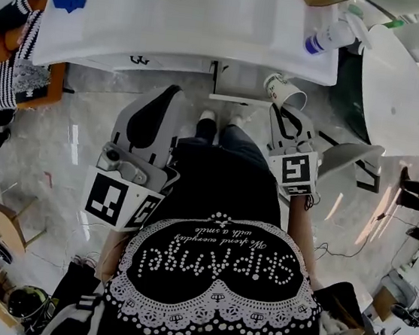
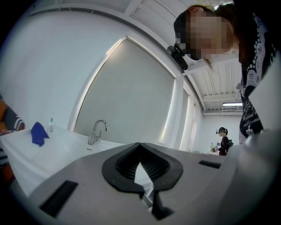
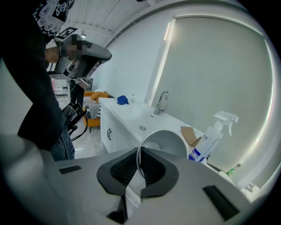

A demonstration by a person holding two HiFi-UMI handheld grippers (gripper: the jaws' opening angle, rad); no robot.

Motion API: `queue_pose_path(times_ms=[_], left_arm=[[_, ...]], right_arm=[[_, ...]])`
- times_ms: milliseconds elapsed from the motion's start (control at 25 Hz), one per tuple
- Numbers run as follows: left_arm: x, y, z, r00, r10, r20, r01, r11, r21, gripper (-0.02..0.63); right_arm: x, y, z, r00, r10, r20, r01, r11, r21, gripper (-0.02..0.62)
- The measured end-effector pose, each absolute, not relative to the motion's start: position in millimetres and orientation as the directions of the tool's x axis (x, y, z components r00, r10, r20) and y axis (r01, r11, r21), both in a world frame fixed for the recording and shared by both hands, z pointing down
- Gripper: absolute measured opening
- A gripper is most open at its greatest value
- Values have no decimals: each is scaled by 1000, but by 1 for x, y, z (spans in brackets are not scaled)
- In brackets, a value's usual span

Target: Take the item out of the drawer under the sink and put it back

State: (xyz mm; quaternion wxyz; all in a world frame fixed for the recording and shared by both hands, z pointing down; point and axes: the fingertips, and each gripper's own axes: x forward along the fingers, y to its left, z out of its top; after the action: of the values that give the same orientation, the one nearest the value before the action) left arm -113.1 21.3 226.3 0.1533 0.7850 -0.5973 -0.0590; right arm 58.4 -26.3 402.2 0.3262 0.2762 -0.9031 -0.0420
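One paper cup (image 3: 169,143) is what your right gripper (image 3: 137,169) has hold of. Its jaws are pinched on the thin rim, one pad inside the mouth and one outside, and the cup body juts out past the jaw tips, tipped on its side. Seen from your head, the cup (image 1: 285,91) hangs in the air just ahead of those jaws. What looks like the pulled-out drawer (image 1: 239,83) is close beside the jaws, under the counter edge.

Your left gripper (image 2: 140,162) has its jaws pressed together on nothing, well apart from the cup.

Beyond the right jaws runs the white sink counter (image 3: 131,115). A spray bottle (image 3: 210,138) and a scrap of cardboard (image 3: 189,135) stand near the cup. The faucet (image 3: 161,102) and a blue cloth (image 3: 122,100) are farther along it.
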Motion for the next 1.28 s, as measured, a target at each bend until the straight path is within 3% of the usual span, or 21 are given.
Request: queue_pose_path(times_ms=[1280], left_arm=[[-108,21,231,330,-939,98,-901,-283,328,3]], right_arm=[[56,-30,465,-558,-464,688,-383,880,282,25]])
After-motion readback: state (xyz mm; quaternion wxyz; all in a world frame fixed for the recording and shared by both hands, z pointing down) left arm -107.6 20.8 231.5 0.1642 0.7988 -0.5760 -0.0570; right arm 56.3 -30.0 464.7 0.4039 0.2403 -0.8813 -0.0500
